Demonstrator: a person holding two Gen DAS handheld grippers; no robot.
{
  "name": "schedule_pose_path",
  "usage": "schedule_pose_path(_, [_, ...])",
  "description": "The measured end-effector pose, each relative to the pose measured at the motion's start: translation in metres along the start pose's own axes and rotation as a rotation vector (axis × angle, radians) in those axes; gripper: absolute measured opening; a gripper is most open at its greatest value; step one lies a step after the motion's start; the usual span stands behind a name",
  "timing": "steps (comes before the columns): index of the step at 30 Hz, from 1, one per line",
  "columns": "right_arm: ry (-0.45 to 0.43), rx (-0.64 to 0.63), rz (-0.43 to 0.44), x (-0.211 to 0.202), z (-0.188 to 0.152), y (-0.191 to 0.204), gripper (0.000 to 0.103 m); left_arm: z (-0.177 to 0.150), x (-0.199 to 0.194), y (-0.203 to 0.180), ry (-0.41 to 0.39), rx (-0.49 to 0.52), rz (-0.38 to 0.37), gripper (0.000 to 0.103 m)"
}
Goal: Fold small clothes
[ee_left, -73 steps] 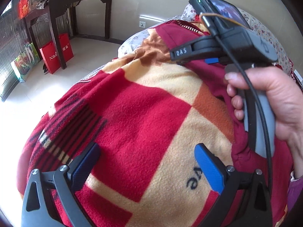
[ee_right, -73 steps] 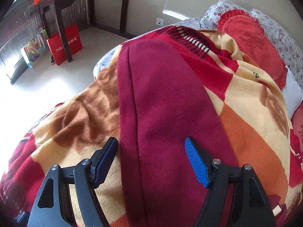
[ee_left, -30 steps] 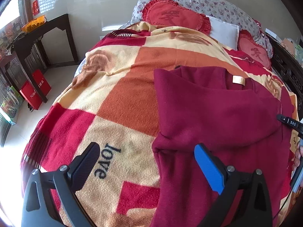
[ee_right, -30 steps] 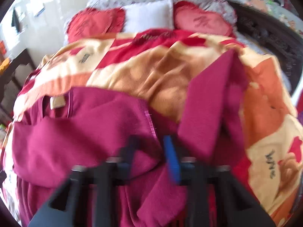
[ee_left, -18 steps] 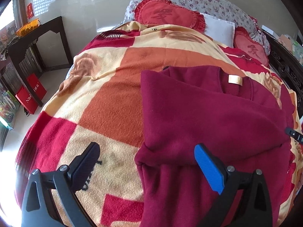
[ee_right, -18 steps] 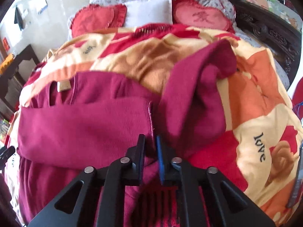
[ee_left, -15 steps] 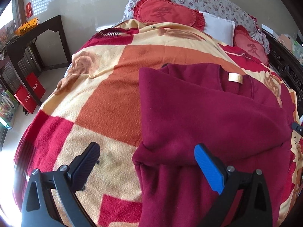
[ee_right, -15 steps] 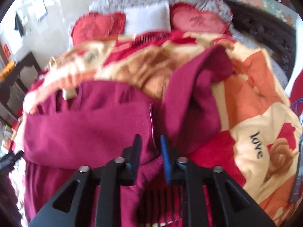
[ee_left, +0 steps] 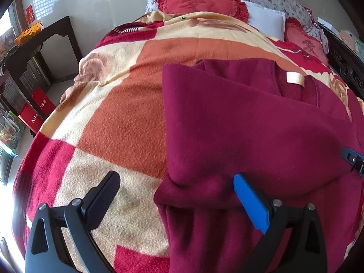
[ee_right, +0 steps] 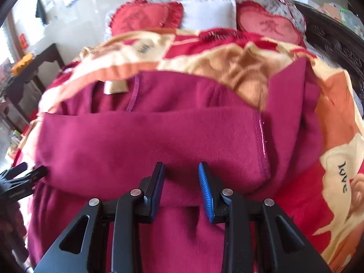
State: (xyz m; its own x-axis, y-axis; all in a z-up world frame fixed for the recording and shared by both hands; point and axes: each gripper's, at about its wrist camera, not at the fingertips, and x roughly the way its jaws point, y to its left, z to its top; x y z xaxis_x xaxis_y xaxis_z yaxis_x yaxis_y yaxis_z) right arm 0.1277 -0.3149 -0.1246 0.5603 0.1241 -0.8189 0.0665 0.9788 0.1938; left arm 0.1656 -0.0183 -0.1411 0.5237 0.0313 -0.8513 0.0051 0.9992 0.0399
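While the maroon garment (ee_left: 238, 122) lies spread on the blanket (ee_left: 118, 118) toward the right edge of the bed, we note 1 sleeve already folded across the chest as a broad band (ee_right: 145, 141), its stitched cuff (ee_right: 261, 145) ending near the garment's right side. We judge this as the 1st fold of the task, laid so the body narrows before the lengthwise folds.

Left hand-held gripper (ee_left: 175, 195): jaws wide apart, holding nothing, hovering over the garment's left border where a soft rolled ridge of cloth bunches between blanket and torso. We judge it is placed there to take that edge next. Right hand-held gripper (ee_right: 180, 177): jaws part-way apart, with the lower edge of the folded band between them; fabric sits in the gap but is not pinched. The view is motion-blurred, so contact with the pads cannot be confirmed.

Materials: garment is thick, matte fleece, fuzzy nap, no sheen except along the cuff seam; a cream label (ee_left: 294, 78) sits at the neckline, facing the head of the bed. Blanket is plush, checked in orange, cream and red, with a pebbled pile. A 2nd sleeve (ee_right: 293, 95) stands up in a loose peak by the right edge, unfolded. 2 heart-shaped cushions (ee_left: 200, 3) rest at the head.
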Motion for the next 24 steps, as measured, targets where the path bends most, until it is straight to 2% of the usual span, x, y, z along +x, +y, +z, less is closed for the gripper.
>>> schedule_pose_path(4, [0.009,-0.009,-0.019,0.008,0.001,0.000,0.013,-0.001,0.004,0.001,0.013,-0.006,-0.003,0.102])
schedule_pose_path(11, [-0.020,-0.016,-0.001,-0.022,-0.004,0.002,0.013,-0.001,-0.014,0.000,-0.003,0.002,-0.013,0.102])
schedule_pose_path(16, [0.071,-0.050,-0.043,-0.006,-0.017,0.003,0.014,-0.005,-0.038,-0.004,-0.031,0.021,-0.035,0.102])
schedule_pose_path(20, [0.047,-0.008,-0.002,-0.026,-0.019,0.001,0.014,-0.009,-0.059,-0.008,-0.060,0.048,-0.047,0.102])
schedule_pose_path(24, [0.001,-0.032,-0.002,-0.051,-0.023,0.006,0.014,-0.015,-0.079,-0.012,-0.086,0.066,-0.062,0.102])
